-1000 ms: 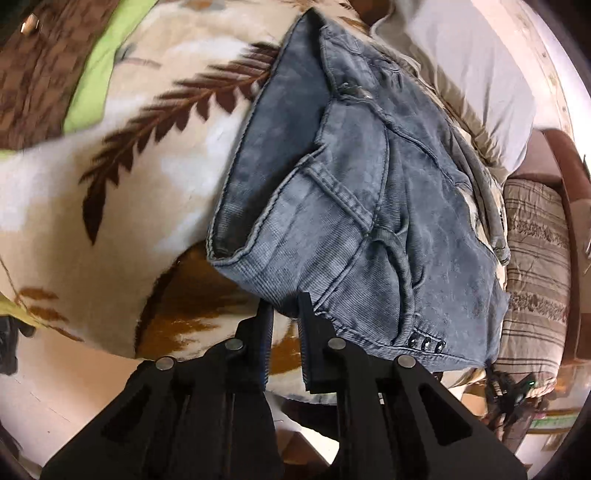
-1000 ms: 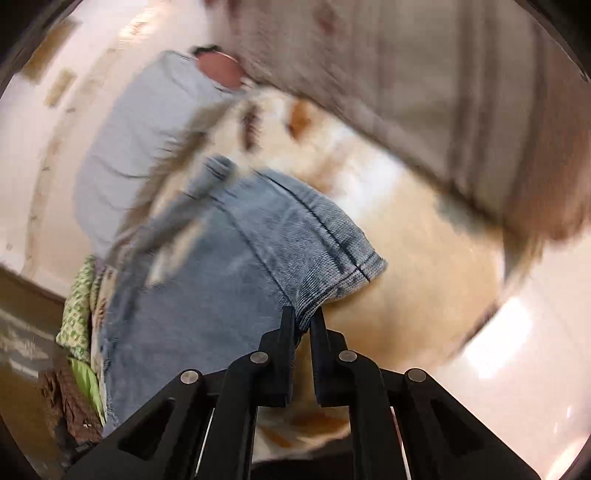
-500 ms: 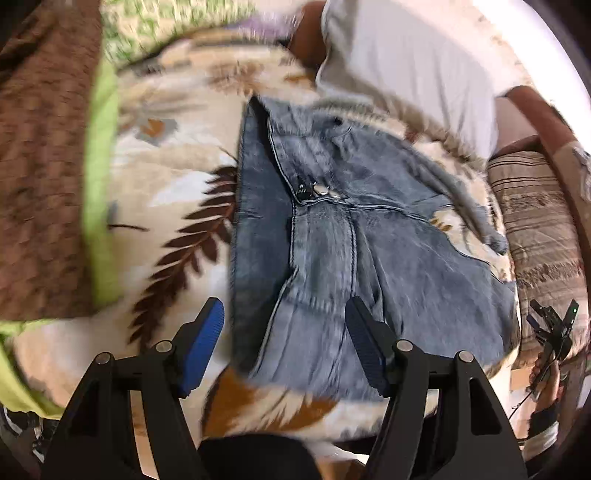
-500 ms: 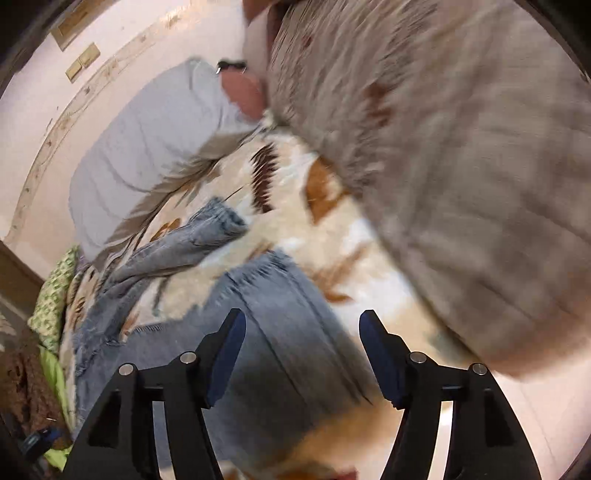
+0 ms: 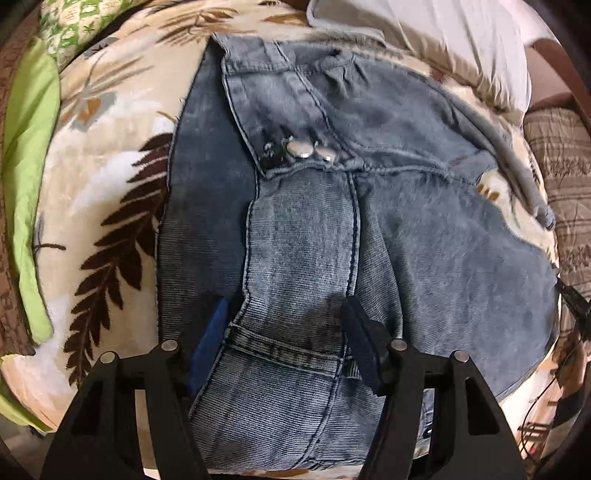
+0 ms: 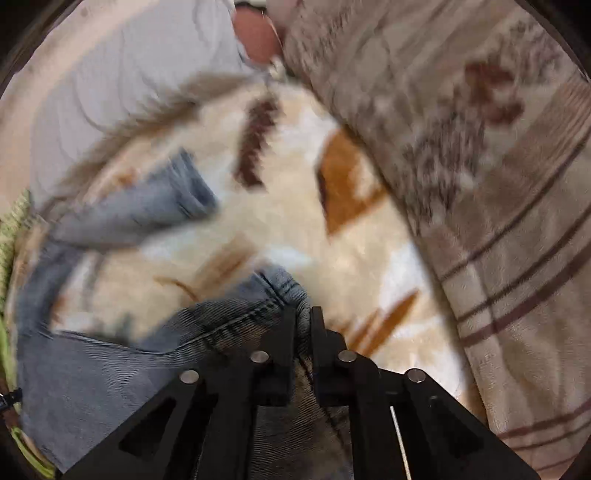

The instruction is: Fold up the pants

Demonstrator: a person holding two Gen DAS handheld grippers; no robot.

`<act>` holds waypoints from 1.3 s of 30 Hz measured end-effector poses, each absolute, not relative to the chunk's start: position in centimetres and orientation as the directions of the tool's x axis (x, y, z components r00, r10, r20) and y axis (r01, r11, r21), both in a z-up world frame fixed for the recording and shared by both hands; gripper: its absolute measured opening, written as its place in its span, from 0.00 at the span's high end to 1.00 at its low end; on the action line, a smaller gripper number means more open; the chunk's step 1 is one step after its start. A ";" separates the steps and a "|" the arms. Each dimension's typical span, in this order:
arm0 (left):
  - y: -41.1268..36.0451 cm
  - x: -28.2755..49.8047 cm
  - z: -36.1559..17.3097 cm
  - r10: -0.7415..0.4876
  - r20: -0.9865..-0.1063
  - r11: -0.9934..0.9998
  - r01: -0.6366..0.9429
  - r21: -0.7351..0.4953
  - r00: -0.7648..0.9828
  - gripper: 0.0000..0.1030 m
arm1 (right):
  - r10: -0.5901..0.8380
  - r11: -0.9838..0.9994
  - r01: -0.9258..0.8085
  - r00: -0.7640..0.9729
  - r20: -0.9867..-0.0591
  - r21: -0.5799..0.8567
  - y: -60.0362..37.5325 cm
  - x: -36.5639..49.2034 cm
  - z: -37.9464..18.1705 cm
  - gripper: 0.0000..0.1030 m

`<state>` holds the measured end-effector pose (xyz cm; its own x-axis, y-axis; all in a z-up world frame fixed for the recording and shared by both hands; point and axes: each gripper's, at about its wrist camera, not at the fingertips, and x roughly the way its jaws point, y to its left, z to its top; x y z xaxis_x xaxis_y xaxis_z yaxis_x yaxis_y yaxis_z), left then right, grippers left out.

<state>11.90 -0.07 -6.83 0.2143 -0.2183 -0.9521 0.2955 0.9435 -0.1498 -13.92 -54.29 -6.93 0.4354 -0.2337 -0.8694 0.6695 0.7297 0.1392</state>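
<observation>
Blue denim pants (image 5: 369, 229) lie spread on a leaf-patterned blanket (image 5: 110, 166), waistband and two metal buttons (image 5: 306, 149) facing up. My left gripper (image 5: 286, 325) points down over the near hip area. Its jaws are closing, a band of denim lies between the blue pads (image 5: 216, 332), and they do not press it. In the blurred right wrist view the pants (image 6: 110, 376) run to the left, with one leg end (image 6: 184, 192) further off. My right gripper (image 6: 303, 317) is closing and pinches the hem corner of the near leg.
A green sheet (image 5: 26, 166) borders the blanket on the left. A grey pillow (image 5: 443, 33) lies beyond the waistband. A brown striped blanket (image 6: 498, 221) fills the right side, and dark cables (image 5: 569, 332) hang at the bed's right edge.
Both grippers let go of the denim and opened. The left one shifted over the hip area and stays open. The right one moved along and has shut again on the leg hem.
</observation>
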 end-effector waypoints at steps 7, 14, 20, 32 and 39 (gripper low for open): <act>2.5 16.3 -0.6 -0.292 -0.897 0.941 0.265 -0.208 0.331 0.38 | -0.142 0.730 0.596 0.612 -0.778 0.335 -54.7 -11.7 -2.2 0.68; 2.6 26.4 -2.5 -0.255 -0.927 0.967 0.066 -0.247 0.275 0.33 | -0.053 0.706 0.570 0.634 -0.772 0.419 -57.7 -0.9 -2.3 0.47; 1.5 30.6 -6.4 -0.328 -0.927 0.941 -0.021 -0.338 0.183 0.32 | 0.016 0.697 0.595 0.545 -0.838 0.400 -59.9 6.4 -7.0 0.43; -5.5 32.4 -5.1 -0.243 -0.933 0.962 0.192 -0.195 0.266 0.65 | -0.163 0.853 0.470 0.654 -0.739 0.228 -59.7 13.4 -0.3 0.88; -5.8 35.2 -7.5 -0.193 -0.947 0.975 0.157 -0.156 0.256 0.66 | -0.212 0.772 0.604 0.539 -0.815 0.199 -62.5 20.2 -5.1 0.77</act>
